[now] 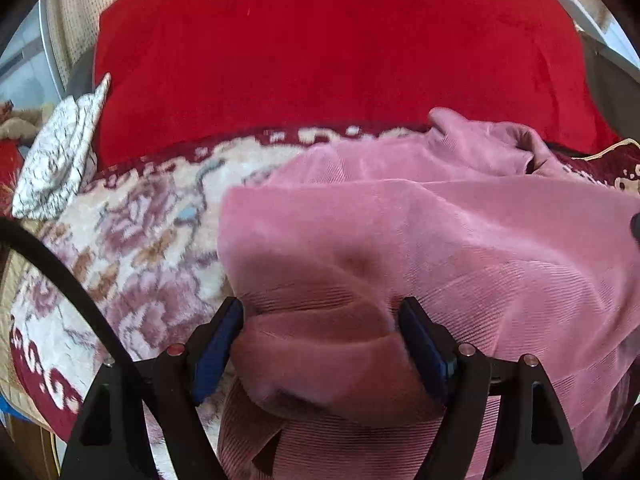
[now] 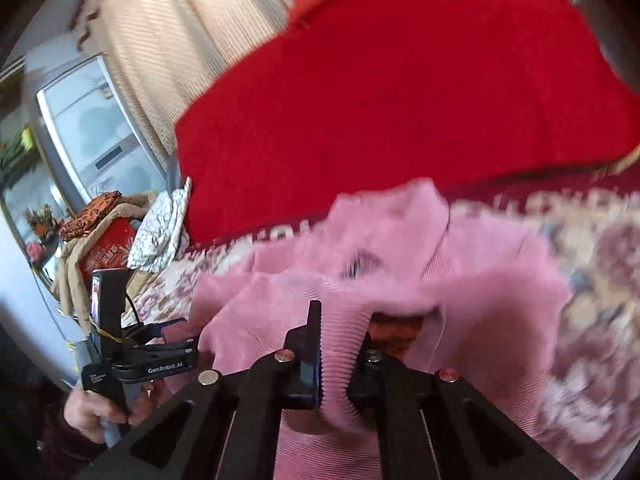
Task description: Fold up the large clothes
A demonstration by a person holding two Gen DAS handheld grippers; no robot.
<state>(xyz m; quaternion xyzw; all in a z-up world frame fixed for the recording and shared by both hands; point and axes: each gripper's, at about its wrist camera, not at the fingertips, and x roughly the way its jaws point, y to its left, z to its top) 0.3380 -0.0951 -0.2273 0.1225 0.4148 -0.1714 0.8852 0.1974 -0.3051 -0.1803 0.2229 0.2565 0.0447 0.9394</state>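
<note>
A red blanket (image 1: 320, 52) fills the back of the bed, draped high across both views. Below it lies 1 plush bed cover (image 1: 132, 240) in cream with mauve flowers and a dark red patterned border. Spread over the right part of that cover is 1 pink ribbed garment (image 1: 460, 232), rumpled, with a thick fold bunched up toward the near edge. There are no containers that I can make out.

Behind the bed hangs a beige curtain (image 2: 168, 40), and to the left stands a silver appliance (image 2: 96, 136) with a glass front. A white pillow with dark crackle lines (image 1: 60, 152) leans at the left end of the red blanket.

The left tongs (image 1: 320, 308) stand wide apart, the garment's thick fold lying between the 2 blue pads without being squeezed. In the right wrist view a hand (image 2: 96, 408) grips their handle at the lower left. The right tongs (image 2: 340, 316) are clamped tight on a ribbed strip of the pink garment, which runs up between the fingers; that view is blurred.
</note>
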